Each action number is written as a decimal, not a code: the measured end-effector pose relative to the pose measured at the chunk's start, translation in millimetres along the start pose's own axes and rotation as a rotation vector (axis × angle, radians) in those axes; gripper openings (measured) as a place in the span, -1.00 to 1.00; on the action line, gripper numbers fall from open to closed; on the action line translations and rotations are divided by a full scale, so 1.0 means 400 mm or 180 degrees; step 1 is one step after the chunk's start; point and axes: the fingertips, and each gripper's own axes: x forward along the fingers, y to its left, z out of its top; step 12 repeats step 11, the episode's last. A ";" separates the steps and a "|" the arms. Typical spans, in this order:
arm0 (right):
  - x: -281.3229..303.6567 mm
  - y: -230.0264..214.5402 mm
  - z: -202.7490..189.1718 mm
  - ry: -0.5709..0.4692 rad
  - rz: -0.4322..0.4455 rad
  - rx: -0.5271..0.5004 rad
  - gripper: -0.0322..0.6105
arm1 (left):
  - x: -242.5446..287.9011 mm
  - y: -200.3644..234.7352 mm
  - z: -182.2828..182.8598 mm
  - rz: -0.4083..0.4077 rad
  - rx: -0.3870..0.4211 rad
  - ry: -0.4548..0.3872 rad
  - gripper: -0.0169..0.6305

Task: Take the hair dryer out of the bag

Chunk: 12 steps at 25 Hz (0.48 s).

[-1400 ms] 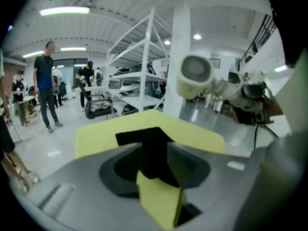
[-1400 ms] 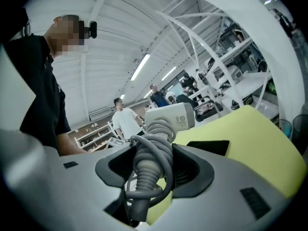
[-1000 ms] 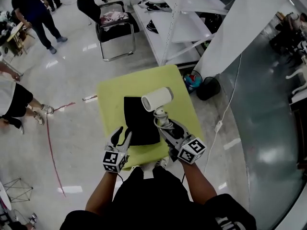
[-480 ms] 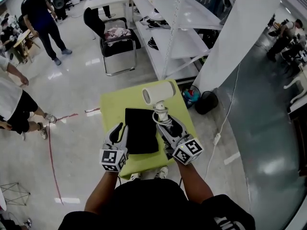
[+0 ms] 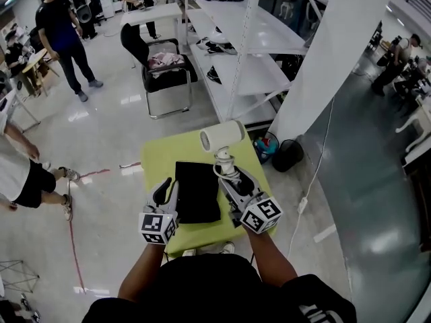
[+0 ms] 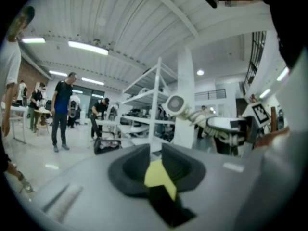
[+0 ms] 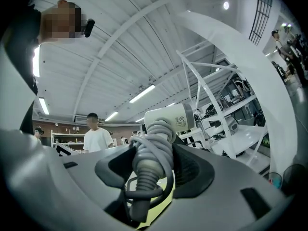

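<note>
A white hair dryer [image 5: 222, 135] stands clear of the flat black bag [image 5: 197, 194] on the yellow-green table [image 5: 158, 160]. My right gripper [image 5: 229, 175] is shut on its handle, which has the grey cord wound round it [image 7: 150, 150]. The barrel [image 7: 168, 119] points away above the jaws. My left gripper [image 5: 168, 192] hovers at the bag's left edge. Its jaws have just been closing and now stand a narrow gap apart [image 6: 155, 160]. Nothing is pressed between them; only table and a dark strip of bag [image 6: 166, 203] show through. From the left gripper view the hair dryer [image 6: 175, 105] appears at the right.
A white shelf rack [image 5: 249, 39] and a broad white column [image 5: 323, 66] stand behind the table. A black chair [image 5: 161, 73] is at the back left. A dark bin [image 5: 289, 155] sits right of the table. People stand at the far left [image 5: 67, 32].
Both grippers have risen. The hair dryer has lifted higher off the table with the right gripper. The left jaws have narrowed from wide open; the bag lies flat.
</note>
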 end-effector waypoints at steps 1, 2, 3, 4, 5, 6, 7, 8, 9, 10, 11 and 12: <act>-0.001 0.001 -0.003 0.0011 -0.0004 -0.0010 -0.21 | -0.001 0.000 0.001 0.0006 0.0002 -0.0002 -0.72; 0.000 0.002 -0.004 0.0025 -0.0007 -0.0015 -0.21 | -0.003 0.001 0.004 0.0018 0.0005 -0.0004 -0.73; 0.001 0.002 -0.004 0.0041 -0.0008 -0.0017 -0.21 | -0.003 0.004 0.009 0.0040 0.0010 -0.0006 -0.74; 0.004 0.001 -0.003 0.0056 -0.0008 -0.0020 -0.21 | -0.003 0.007 0.014 0.0073 0.0018 -0.0006 -0.78; 0.006 0.000 -0.001 0.0068 -0.0006 -0.0021 -0.21 | -0.003 0.011 0.019 0.0111 0.0029 -0.0004 -0.86; 0.008 0.000 0.001 0.0078 -0.0003 -0.0020 -0.21 | -0.002 0.015 0.023 0.0142 0.0041 0.0000 -0.92; 0.009 0.000 0.002 0.0085 0.0001 -0.0017 -0.21 | -0.002 0.016 0.026 0.0159 0.0051 0.0005 -0.92; 0.009 0.002 0.002 0.0091 0.0003 -0.0016 -0.21 | -0.004 0.016 0.027 0.0165 0.0059 0.0010 -0.92; 0.007 0.003 0.001 0.0098 0.0005 -0.0016 -0.21 | -0.006 0.014 0.028 0.0165 0.0063 0.0014 -0.92; 0.005 0.006 0.000 0.0105 0.0005 -0.0016 -0.21 | -0.009 0.012 0.028 0.0163 0.0065 0.0019 -0.92; 0.002 0.008 -0.001 0.0113 0.0005 -0.0016 -0.21 | -0.013 0.010 0.027 0.0160 0.0067 0.0024 -0.92; 0.002 0.008 -0.001 0.0113 0.0005 -0.0016 -0.21 | -0.013 0.010 0.027 0.0160 0.0067 0.0024 -0.92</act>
